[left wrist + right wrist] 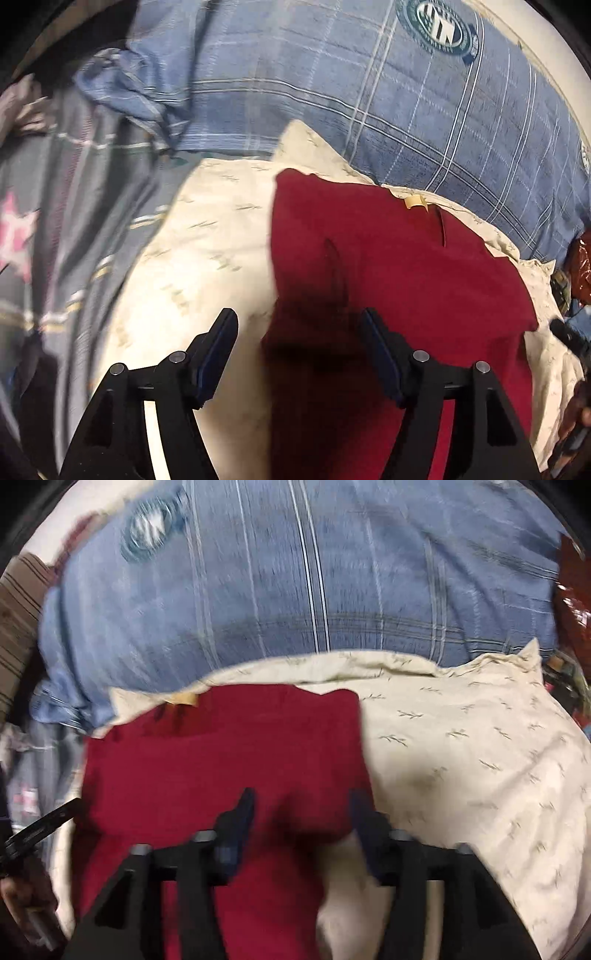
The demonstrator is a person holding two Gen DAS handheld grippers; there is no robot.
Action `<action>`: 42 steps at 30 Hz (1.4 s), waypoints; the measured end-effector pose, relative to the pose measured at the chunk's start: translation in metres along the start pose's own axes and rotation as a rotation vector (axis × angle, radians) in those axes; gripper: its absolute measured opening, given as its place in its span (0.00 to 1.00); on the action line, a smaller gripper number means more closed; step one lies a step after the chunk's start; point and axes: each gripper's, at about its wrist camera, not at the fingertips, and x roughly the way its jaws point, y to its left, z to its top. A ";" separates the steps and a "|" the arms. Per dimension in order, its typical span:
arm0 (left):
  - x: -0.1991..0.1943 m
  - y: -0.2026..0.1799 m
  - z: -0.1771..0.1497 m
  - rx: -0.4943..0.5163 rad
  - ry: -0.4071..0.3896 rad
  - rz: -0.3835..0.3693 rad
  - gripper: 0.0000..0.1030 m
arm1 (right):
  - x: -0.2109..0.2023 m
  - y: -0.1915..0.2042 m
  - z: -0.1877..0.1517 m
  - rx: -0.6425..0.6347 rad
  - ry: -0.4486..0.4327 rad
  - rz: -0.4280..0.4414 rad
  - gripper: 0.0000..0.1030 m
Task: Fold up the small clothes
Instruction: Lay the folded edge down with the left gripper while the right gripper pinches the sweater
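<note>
- Lying flat at centre frame in both views, red garment (388,266) on cream leaf-print cloth (207,236), small tan label (415,202) at its upper edge.
- Hovering at the bottom of the left wrist view, left gripper (299,332), jaws spread wide, nothing pinched; garment's left edge running between them underneath.
- Hanging low in the blurred right wrist view, right gripper (301,808), jaws also wide apart, no cloth gripped; red fabric (221,760) beneath, its right edge close by.
- Filling the upper frame, blue plaid bedding (369,92) with a round green emblem (439,29) at upper right.
</note>
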 end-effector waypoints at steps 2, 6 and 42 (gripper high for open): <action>-0.016 0.005 -0.011 -0.004 -0.006 -0.007 0.67 | -0.017 -0.010 -0.015 0.013 0.005 0.010 0.74; -0.043 0.008 -0.037 -0.006 -0.018 -0.018 0.67 | -0.024 -0.031 -0.050 0.046 0.048 -0.004 0.70; -0.107 0.017 -0.140 0.063 0.059 -0.035 0.68 | -0.089 -0.036 -0.159 -0.079 0.091 0.075 0.06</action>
